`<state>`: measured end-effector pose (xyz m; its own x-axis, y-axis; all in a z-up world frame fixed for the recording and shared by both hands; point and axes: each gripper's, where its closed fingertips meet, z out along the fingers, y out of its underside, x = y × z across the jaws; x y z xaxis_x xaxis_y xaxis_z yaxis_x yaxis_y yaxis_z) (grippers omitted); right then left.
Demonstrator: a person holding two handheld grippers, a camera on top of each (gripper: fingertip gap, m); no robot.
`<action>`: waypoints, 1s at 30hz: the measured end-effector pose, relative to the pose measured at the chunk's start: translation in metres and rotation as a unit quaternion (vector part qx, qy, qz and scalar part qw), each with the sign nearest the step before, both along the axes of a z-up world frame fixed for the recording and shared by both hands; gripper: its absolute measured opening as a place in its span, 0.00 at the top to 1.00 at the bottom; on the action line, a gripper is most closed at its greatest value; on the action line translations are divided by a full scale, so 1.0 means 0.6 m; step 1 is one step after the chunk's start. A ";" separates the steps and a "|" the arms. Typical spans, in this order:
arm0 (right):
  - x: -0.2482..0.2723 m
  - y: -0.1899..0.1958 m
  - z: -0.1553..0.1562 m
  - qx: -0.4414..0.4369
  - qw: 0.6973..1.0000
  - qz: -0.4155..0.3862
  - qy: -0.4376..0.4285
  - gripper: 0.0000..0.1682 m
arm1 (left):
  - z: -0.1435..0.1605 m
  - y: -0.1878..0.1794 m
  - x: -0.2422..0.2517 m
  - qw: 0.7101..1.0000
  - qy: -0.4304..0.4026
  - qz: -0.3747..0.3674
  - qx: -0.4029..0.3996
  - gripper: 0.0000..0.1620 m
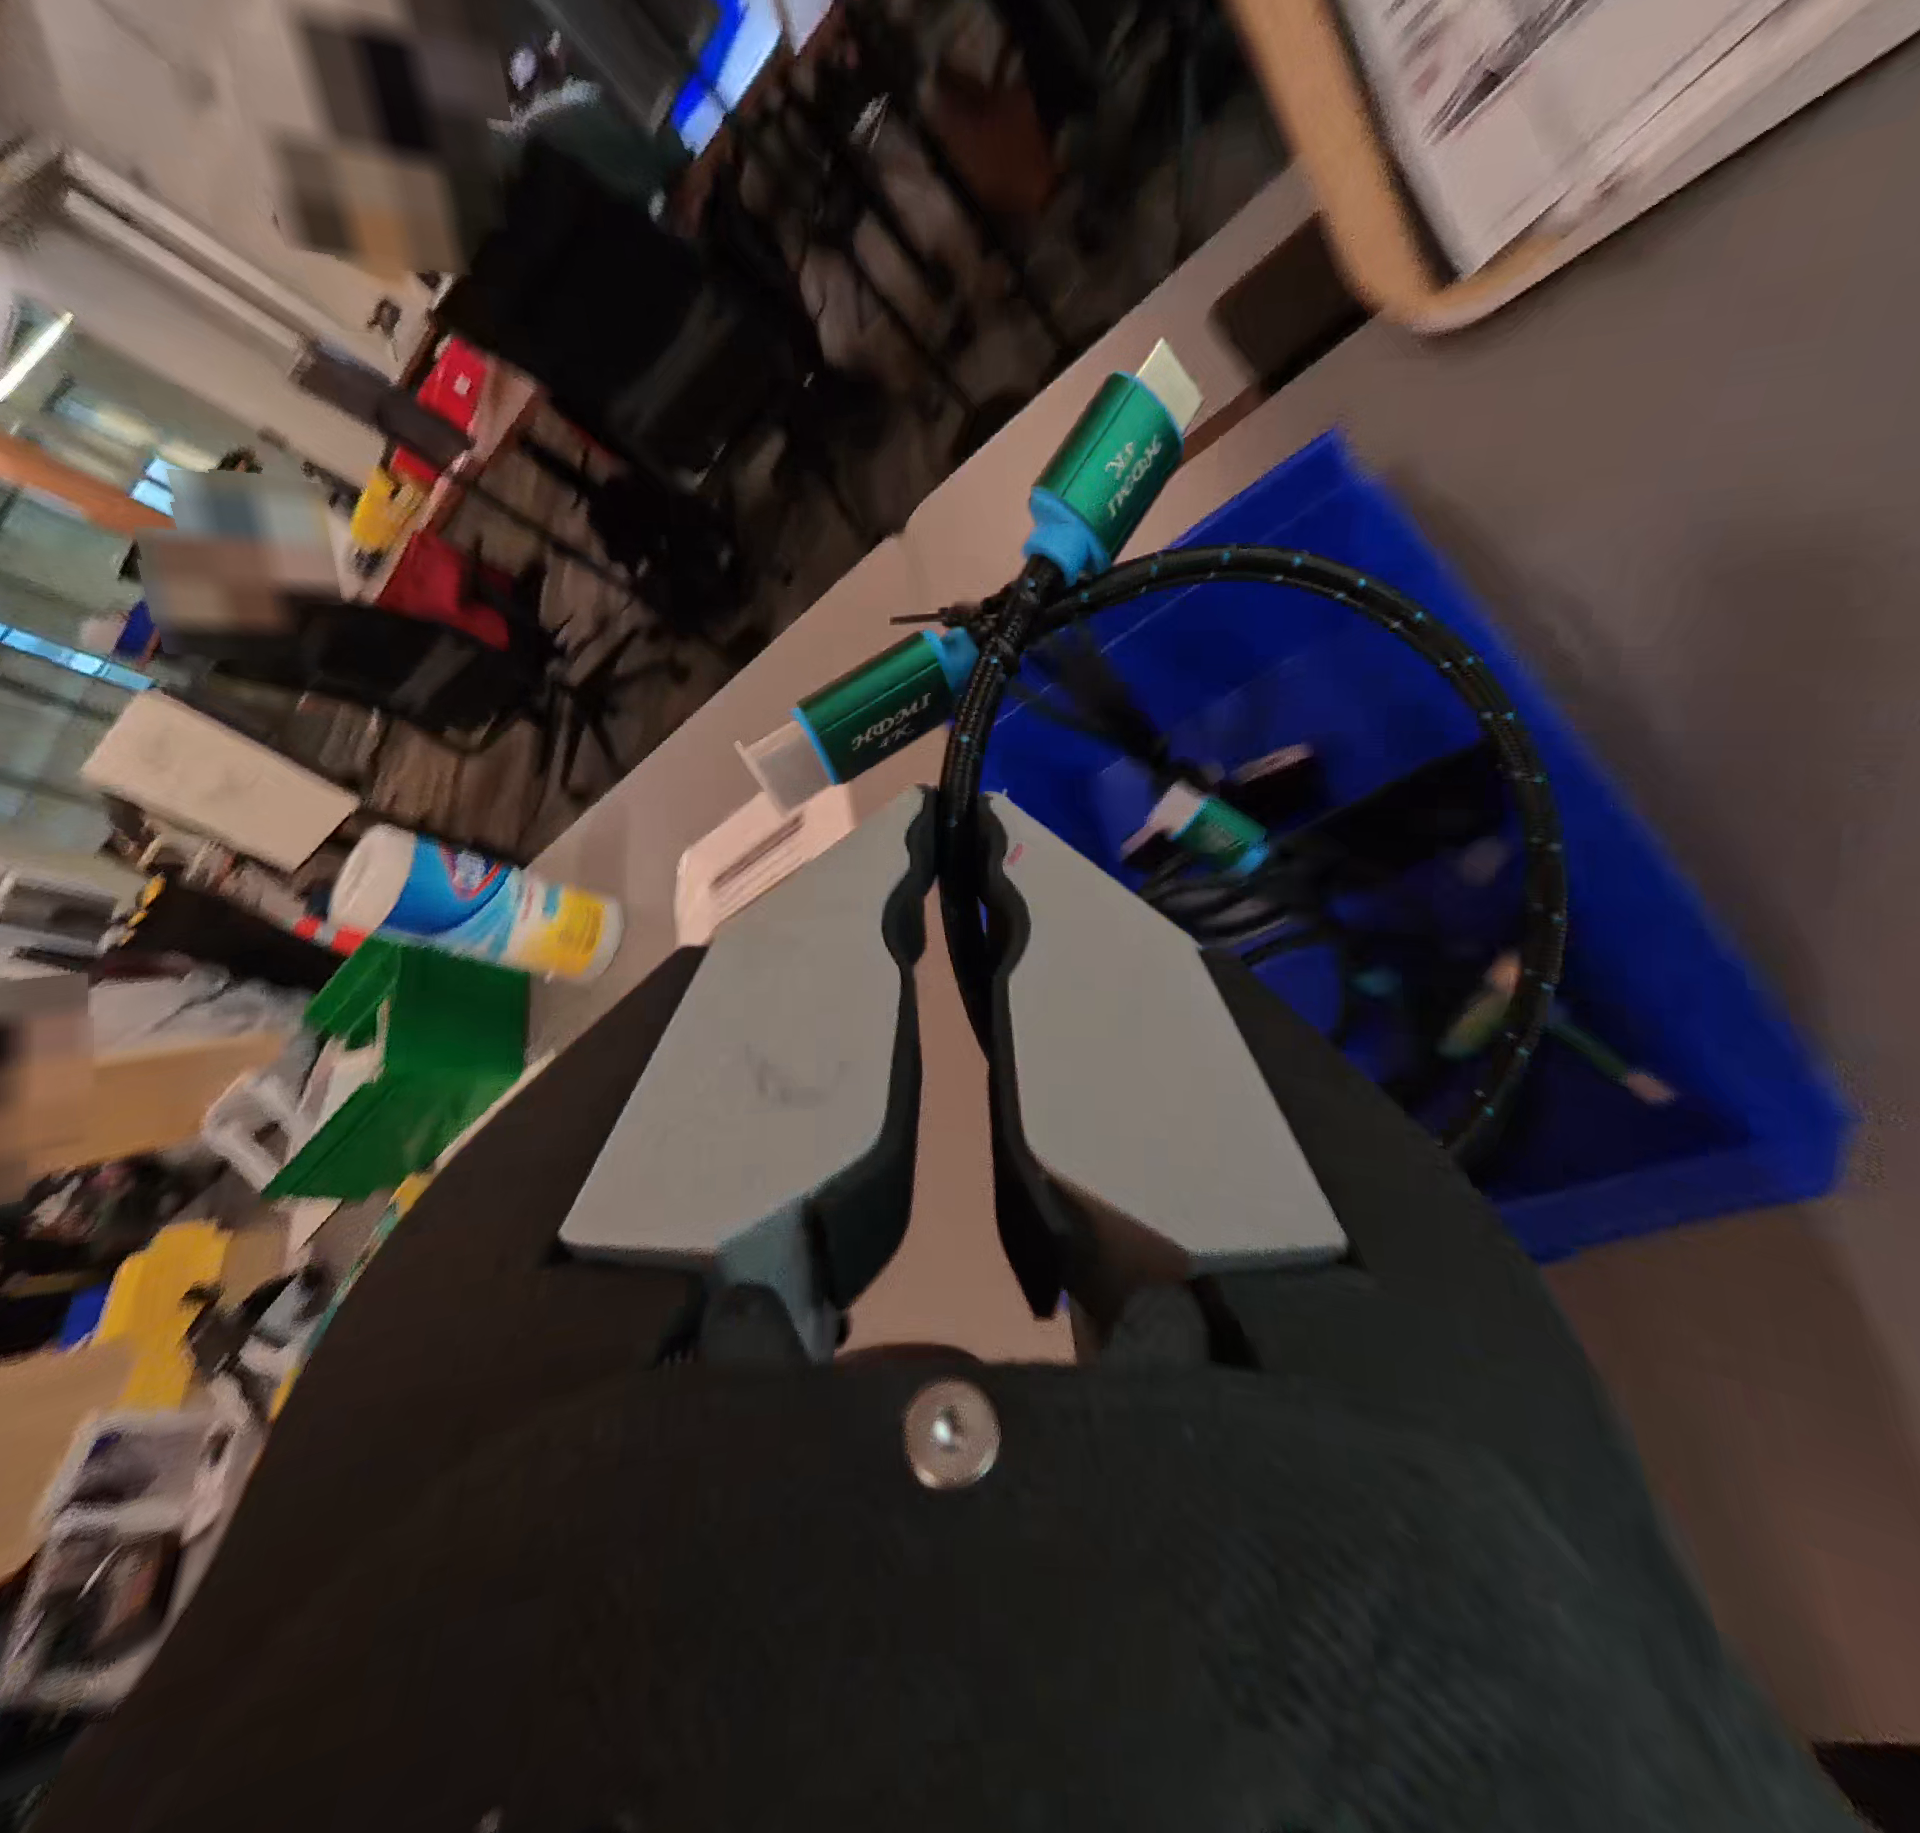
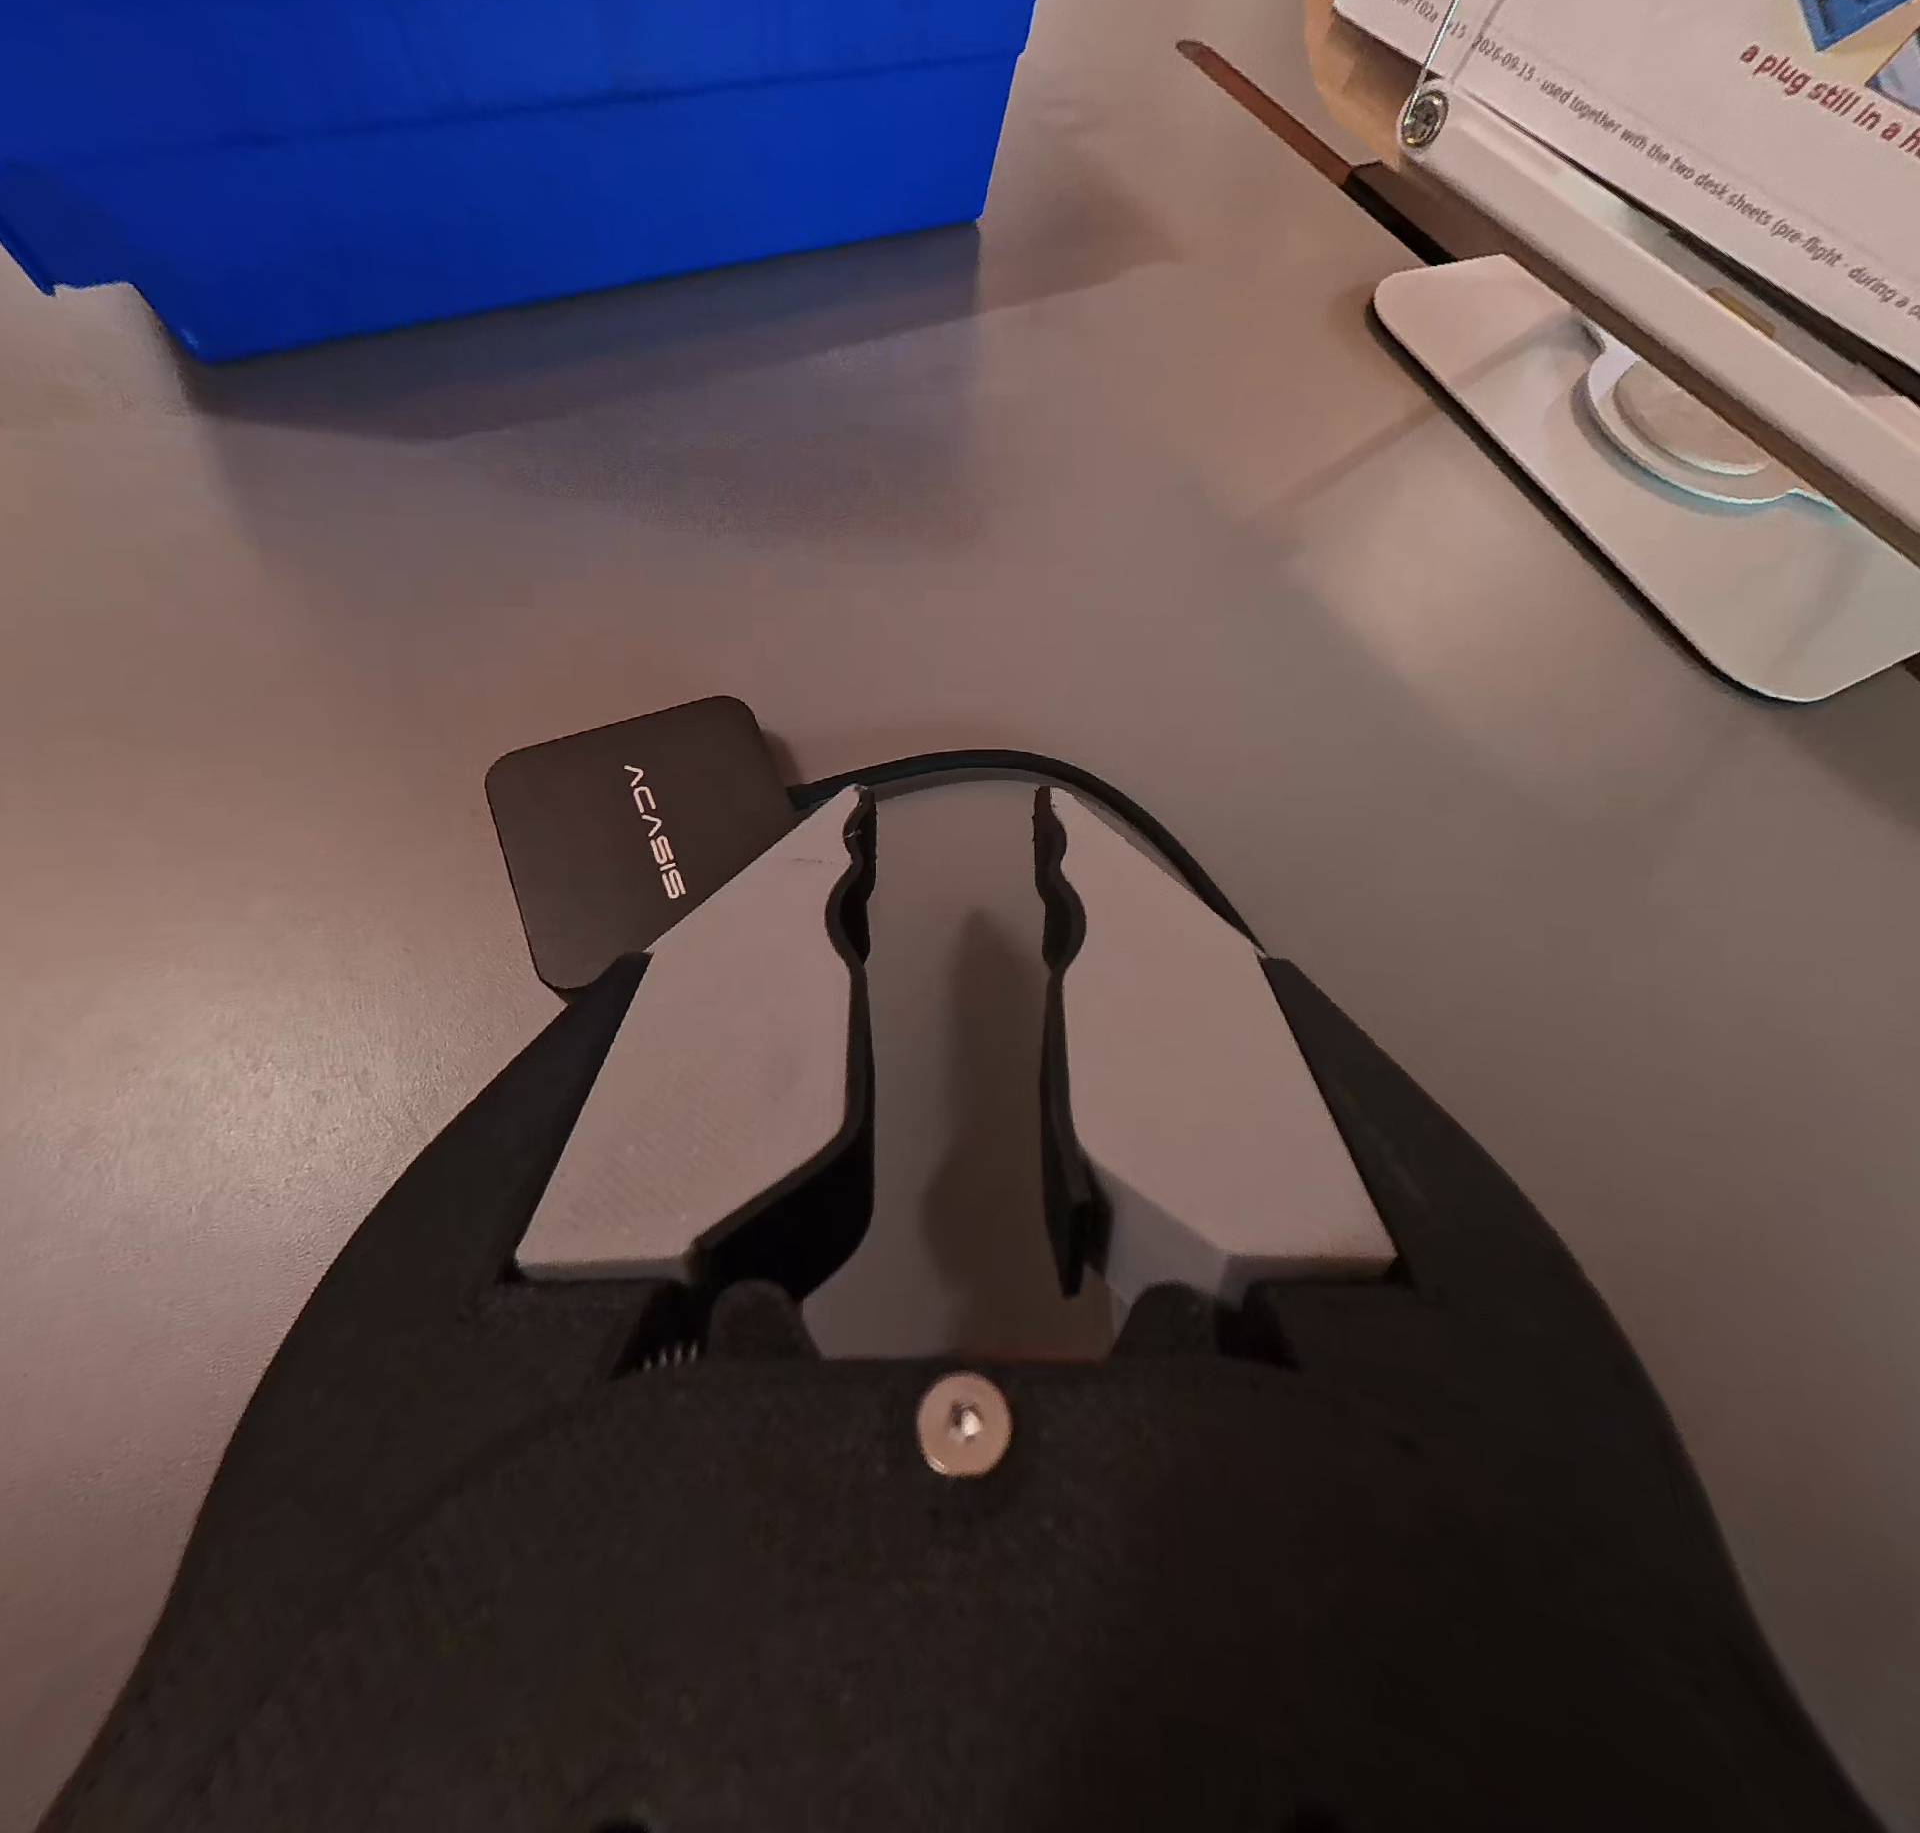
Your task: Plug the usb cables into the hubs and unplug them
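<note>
My left gripper (image 1: 958,819) is shut on a coiled black braided cable (image 1: 1509,744) with blue flecks, and both pads press on it. The cable is lifted above a blue bin (image 1: 1714,1004). Its two green plugs (image 1: 1110,464) (image 1: 871,718) stick out beyond the fingertips, tied together at the loop. Another green plug (image 1: 1218,834) lies in the bin. My right gripper (image 2: 951,807) is open with nothing between its pads, low over the grey table (image 2: 1143,588). A flat black device (image 2: 623,838) lies just left of its fingertips. The device's thin black lead (image 2: 997,760) curves past the tips.
The blue bin also shows at the back left of the right wrist view (image 2: 582,142). A white stand base (image 2: 1558,453) holding a printed sheet (image 2: 1662,69) stands at the right. A wipes canister (image 1: 478,900), a small white box (image 1: 758,848) and a green object (image 1: 416,1056) lie near the table's edge. About 40 centimeters separates my left fingertips from my right. The green plug (image 1: 1218,834) lies around 15 centimeters away from my left fingertips.
</note>
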<state>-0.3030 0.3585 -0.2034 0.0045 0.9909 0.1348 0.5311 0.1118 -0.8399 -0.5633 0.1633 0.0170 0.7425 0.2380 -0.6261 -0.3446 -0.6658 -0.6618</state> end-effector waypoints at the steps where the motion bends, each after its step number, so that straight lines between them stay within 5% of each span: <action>1: 0.000 0.001 0.002 -0.003 1.000 -0.001 0.004 0.83 | 0.002 0.016 0.031 1.000 -0.007 -0.026 0.009 0.98; 5: 0.000 -0.005 0.025 -0.037 0.998 0.014 0.042 0.83 | -0.030 0.071 0.152 0.994 -0.027 -0.103 0.025 0.97; 13: 0.014 -0.044 0.114 -0.173 0.966 0.097 0.168 0.82 | -0.200 0.154 0.327 0.973 -0.109 -0.201 0.018 0.97; 21: 0.014 -0.069 0.116 -0.270 0.937 0.143 0.167 0.79 | -0.286 0.194 0.385 0.951 -0.164 -0.257 0.046 0.98; 24: 0.014 -0.084 0.108 -0.274 0.935 0.167 0.153 0.95 | -0.292 0.203 0.395 0.937 -0.203 -0.277 0.069 0.98; 30: 0.017 -0.076 0.114 -0.284 0.929 0.166 0.168 0.97 | -0.317 0.227 0.407 0.915 -0.253 -0.300 0.088 0.97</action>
